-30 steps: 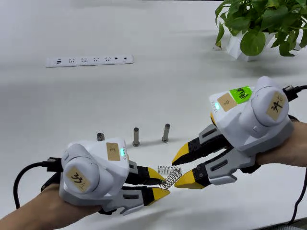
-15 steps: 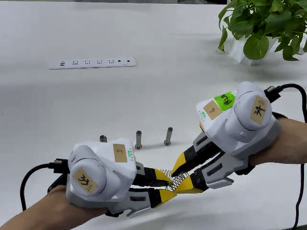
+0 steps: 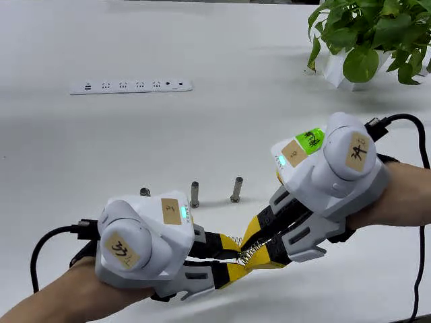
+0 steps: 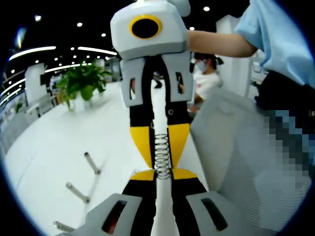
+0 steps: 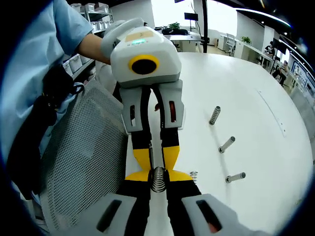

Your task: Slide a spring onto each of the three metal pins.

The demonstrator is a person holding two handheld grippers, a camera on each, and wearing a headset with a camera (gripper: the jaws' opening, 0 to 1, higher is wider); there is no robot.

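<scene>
The white bench (image 3: 202, 134) takes up the head view. A leafy plant (image 3: 363, 33) stands at its far right corner and a white power strip (image 3: 131, 86) lies flat at the far left.

Near the front edge the two grippers meet tip to tip. The left gripper (image 3: 236, 258) comes in from the lower left and the right gripper (image 3: 252, 247) from the right, angled down towards it. The left gripper's jaws are almost closed, with the yellow tips pinching one end of the spring (image 3: 246, 253). In the left gripper view the coil runs straight out from those tips into the right gripper's. The right gripper's jaws are drawn in to about the coil's width, one tip against each side. Its own view shows the spring end-on between them.

Three metal pins stand upright in a row on the bench, just beyond the grippers and apart from them. These are the left pin (image 3: 145, 192), the middle pin (image 3: 194, 194) and the right pin (image 3: 237, 189). In the right gripper view a second spring (image 5: 214, 115) sits around the left pin, while the other two are bare.

The held spring hangs above the bench, in front of the pins and nearest the right one.
</scene>
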